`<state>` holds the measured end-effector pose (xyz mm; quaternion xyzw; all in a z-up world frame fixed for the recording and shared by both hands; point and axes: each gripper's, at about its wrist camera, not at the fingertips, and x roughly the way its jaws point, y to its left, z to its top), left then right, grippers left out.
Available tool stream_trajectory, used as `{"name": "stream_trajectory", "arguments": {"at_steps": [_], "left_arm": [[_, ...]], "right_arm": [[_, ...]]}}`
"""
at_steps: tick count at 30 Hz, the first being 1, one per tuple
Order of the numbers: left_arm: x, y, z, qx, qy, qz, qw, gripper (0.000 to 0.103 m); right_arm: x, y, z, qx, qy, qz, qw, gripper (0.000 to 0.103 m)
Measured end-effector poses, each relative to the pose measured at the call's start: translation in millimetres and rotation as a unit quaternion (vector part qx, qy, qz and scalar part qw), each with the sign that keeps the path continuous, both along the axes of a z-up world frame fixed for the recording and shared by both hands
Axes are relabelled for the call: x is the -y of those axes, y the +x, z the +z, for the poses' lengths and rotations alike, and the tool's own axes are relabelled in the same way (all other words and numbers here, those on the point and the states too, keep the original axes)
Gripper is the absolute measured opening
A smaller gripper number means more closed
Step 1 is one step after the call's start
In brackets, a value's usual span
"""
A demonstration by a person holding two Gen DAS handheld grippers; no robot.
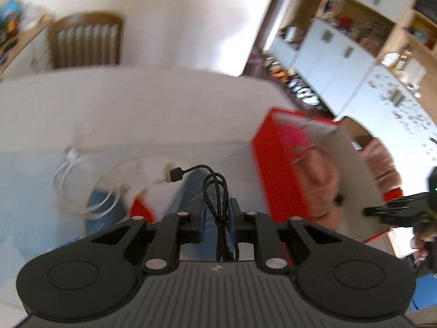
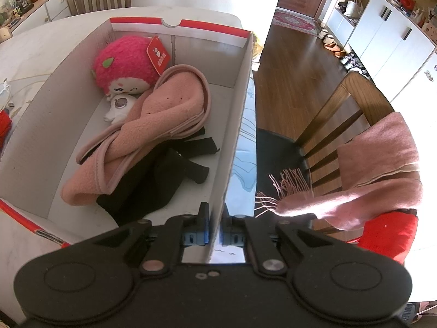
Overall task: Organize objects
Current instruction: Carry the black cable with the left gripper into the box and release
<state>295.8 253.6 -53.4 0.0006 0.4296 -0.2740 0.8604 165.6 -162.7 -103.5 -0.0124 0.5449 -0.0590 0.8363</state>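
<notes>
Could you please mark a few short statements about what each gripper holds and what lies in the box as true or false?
1. The left gripper holds a bundled black USB cable. True.
2. The right gripper is open above the box. False: its fingers are shut on the side wall of the red-and-white cardboard box.
3. A pink-haired plush doll lies inside the box. True.
4. The box holds only the doll. False: a pink fleece garment and a black cloth item lie in it too.
5. The coiled white cable is in the box. False: it lies on the white table.
</notes>
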Motion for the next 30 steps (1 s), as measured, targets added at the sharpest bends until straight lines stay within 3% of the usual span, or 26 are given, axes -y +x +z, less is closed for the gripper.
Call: {"name": "stream_trajectory", "arguments": {"at_steps": [5, 13, 24, 30], "left_arm": [[41.1, -7.4, 24.8, 0.019, -0.016, -0.057, 0.9981, 0.015], [112.4, -16.0, 33.5, 0.035, -0.008, -0.14, 0.9895, 0.015], [199.5, -18.1, -5.6, 0.034, 0.062, -0.194, 0.9785, 0.015], [220.6, -15.8, -33.9, 0.041, 0.116, -0.196, 0.9728, 0.015]], "right_arm": [[0.3, -0.1, 0.2, 0.001, 0.001, 0.0, 1.0, 0.005], [1.0, -1.2, 1.1, 0.004, 0.004, 0.0, 1.0, 0.005], [2.3, -2.0, 2.2, 0.006, 0.006, 0.002, 1.0, 0.005], [2.4, -1.7, 2.2, 0.006, 0.008, 0.002, 1.0, 0.005]]}}
